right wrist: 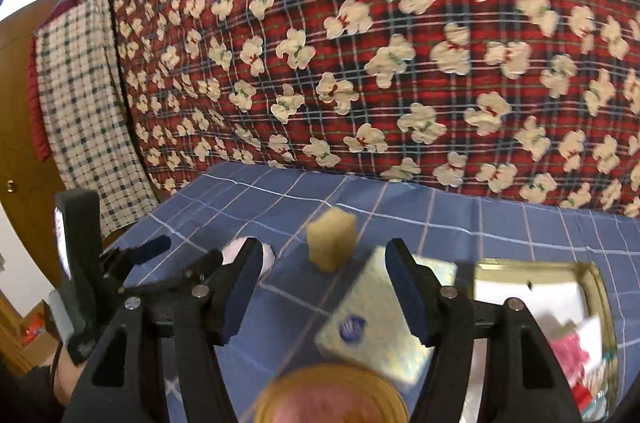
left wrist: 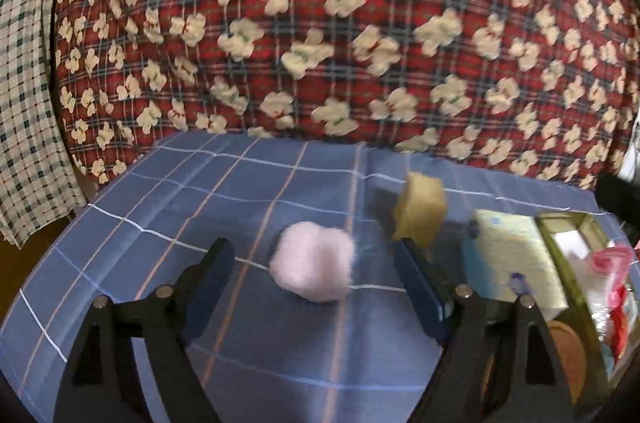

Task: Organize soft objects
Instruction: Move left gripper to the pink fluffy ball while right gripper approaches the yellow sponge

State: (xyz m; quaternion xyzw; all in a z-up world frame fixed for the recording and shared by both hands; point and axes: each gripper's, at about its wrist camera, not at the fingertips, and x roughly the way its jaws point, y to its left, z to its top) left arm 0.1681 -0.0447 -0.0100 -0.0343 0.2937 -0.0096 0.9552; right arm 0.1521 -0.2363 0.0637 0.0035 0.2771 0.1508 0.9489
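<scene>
Left gripper (left wrist: 314,255) jaws spread wide, nothing held. Pink fluffy puff (left wrist: 313,268), round and fuzzy, sits on blue checked cloth (left wrist: 224,183) between the fingers. Tan sponge block (left wrist: 420,213) stands at 2 o'clock from the puff. Right gripper (right wrist: 320,255) also apart, empty; pale yellow pad (right wrist: 380,319) at 5 o'clock below it.

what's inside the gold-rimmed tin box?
Inside the gold-rimmed tin box: a white item and a pink-red fluffy piece. Blur and the right gripper hide the rest.
</scene>
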